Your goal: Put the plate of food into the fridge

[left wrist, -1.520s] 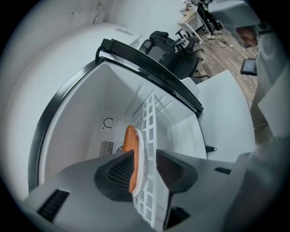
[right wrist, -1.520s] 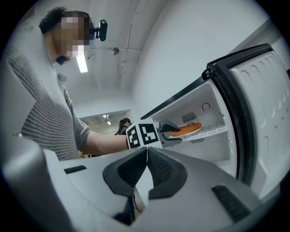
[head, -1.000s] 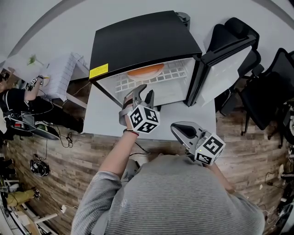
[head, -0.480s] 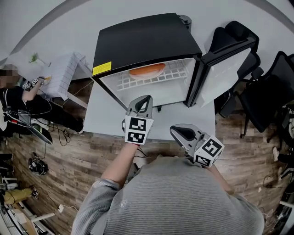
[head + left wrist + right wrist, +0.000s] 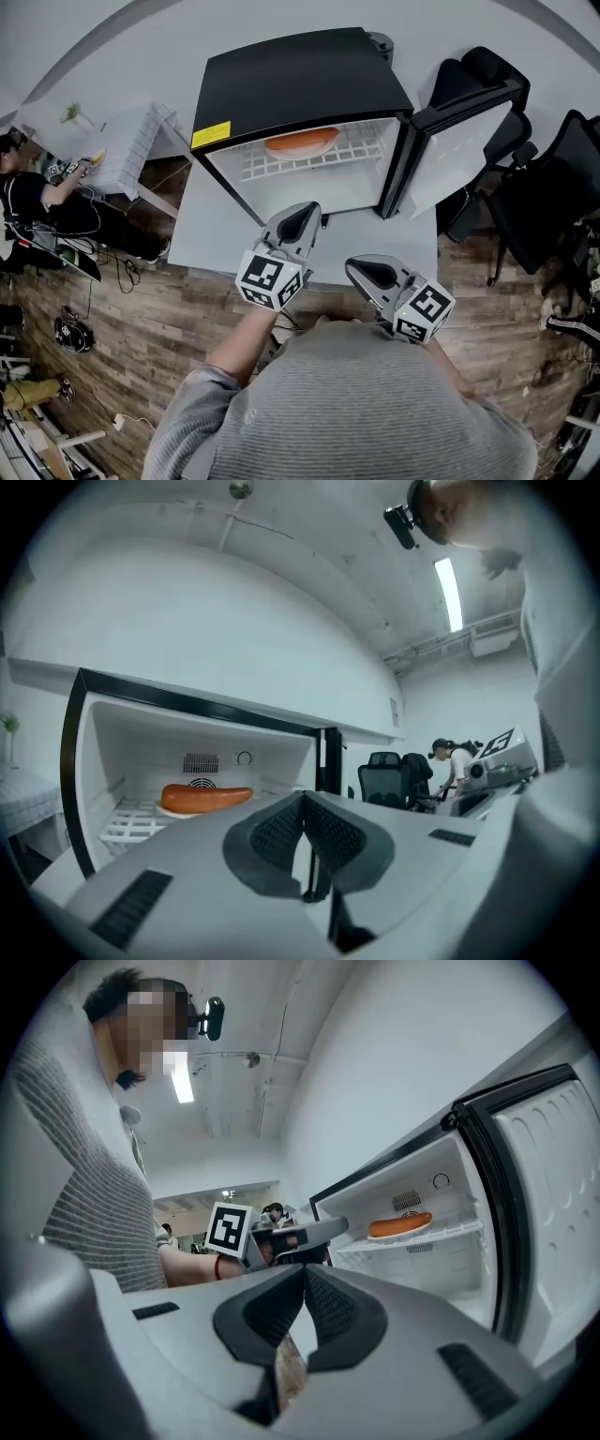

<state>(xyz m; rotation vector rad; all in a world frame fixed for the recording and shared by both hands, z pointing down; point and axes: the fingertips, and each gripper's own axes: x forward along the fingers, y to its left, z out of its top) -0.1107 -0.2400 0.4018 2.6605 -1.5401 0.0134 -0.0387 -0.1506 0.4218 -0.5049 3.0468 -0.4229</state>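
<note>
Black chairs (image 5: 487, 75) stand at 2 o'clock, beside the fridge (image 5: 300, 80) and its wide-open door (image 5: 455, 150). The plate of food (image 5: 302, 142) sits on the white rack (image 5: 352, 155) inside, at 12 o'clock from both tools. The left gripper (image 5: 302, 216) and right gripper (image 5: 362, 271) are squeezed closed, holding nothing.

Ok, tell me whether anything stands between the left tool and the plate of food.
Nothing visible does. The plate of food sits on the wire shelf of the fridge, whose door is swung open. The left tool, shut and empty, faces it over the table.
</note>
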